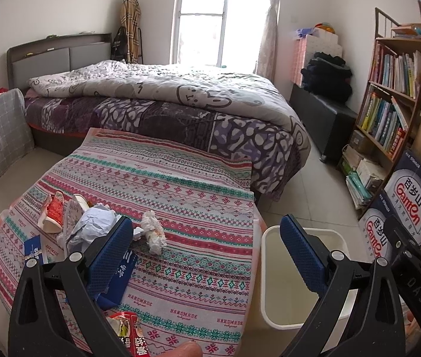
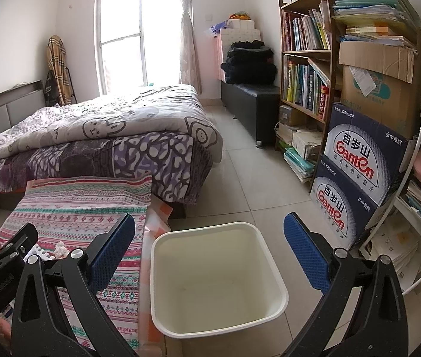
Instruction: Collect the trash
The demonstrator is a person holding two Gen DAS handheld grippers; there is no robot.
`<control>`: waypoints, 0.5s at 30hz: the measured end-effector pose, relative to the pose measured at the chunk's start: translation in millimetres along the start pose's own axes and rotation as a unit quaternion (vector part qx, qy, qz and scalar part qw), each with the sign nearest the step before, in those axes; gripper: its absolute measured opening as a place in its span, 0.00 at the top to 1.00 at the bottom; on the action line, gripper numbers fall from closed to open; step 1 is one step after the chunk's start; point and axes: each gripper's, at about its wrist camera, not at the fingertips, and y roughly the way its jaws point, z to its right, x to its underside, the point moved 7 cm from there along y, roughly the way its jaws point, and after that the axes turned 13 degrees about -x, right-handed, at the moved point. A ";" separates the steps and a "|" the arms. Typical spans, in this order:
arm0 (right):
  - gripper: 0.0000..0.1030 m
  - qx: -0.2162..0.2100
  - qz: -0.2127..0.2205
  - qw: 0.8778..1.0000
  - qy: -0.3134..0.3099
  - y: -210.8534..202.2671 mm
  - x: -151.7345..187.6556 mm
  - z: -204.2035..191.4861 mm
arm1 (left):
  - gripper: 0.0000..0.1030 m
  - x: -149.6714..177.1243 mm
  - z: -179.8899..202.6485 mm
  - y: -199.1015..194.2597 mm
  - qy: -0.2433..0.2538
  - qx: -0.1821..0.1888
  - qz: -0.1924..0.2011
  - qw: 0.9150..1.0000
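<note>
Trash lies on a table under a patterned cloth (image 1: pixel 180 178): a crumpled tissue (image 1: pixel 153 232), a ball of pale paper (image 1: pixel 91 227), a red wrapper (image 1: pixel 54 208), a blue carton (image 1: pixel 118 279) and a red snack packet (image 1: pixel 130 333). My left gripper (image 1: pixel 207 251) hovers open over the table's right part, with nothing between its fingers. A cream bin (image 2: pixel 216 279) stands on the floor right of the table and looks empty. My right gripper (image 2: pixel 210 255) is open above the bin (image 1: pixel 299 279), holding nothing.
A bed (image 1: pixel 165 104) with a printed quilt lies behind the table. A bookshelf (image 2: pixel 308 68) and stacked water cartons (image 2: pixel 356 166) line the right wall, close to the bin. A black bench (image 2: pixel 252 101) stands by the window. Tiled floor (image 2: pixel 240 172) runs between the bed and the shelf.
</note>
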 end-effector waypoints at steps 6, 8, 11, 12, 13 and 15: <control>0.07 -0.003 -0.003 1.000 -0.001 0.7 -0.1 -3.7 | 0.07 -0.9 -2.0 0.2 -0.002 -0.003 -0.002 1.000; 0.07 -0.004 -0.005 1.000 0.000 0.7 -0.8 -3.0 | 0.07 -1.1 -2.1 0.3 -0.002 -0.003 -0.002 1.000; 0.07 -0.006 -0.007 1.000 0.003 1.4 -0.7 -4.0 | 0.07 -1.1 -4.5 0.7 -0.002 -0.005 -0.003 1.000; 0.07 -0.007 -0.008 1.000 0.004 1.6 -1.3 -3.4 | 0.07 -1.0 -5.6 0.7 -0.003 -0.007 -0.004 1.000; 0.07 -0.009 -0.010 1.000 0.005 2.1 -0.8 -3.9 | 0.07 -1.1 -7.1 1.2 -0.003 -0.009 -0.004 1.000; 0.07 -0.012 -0.015 1.000 0.007 4.2 -0.1 -4.5 | 0.07 -0.9 -10.7 2.6 -0.005 -0.016 -0.007 1.000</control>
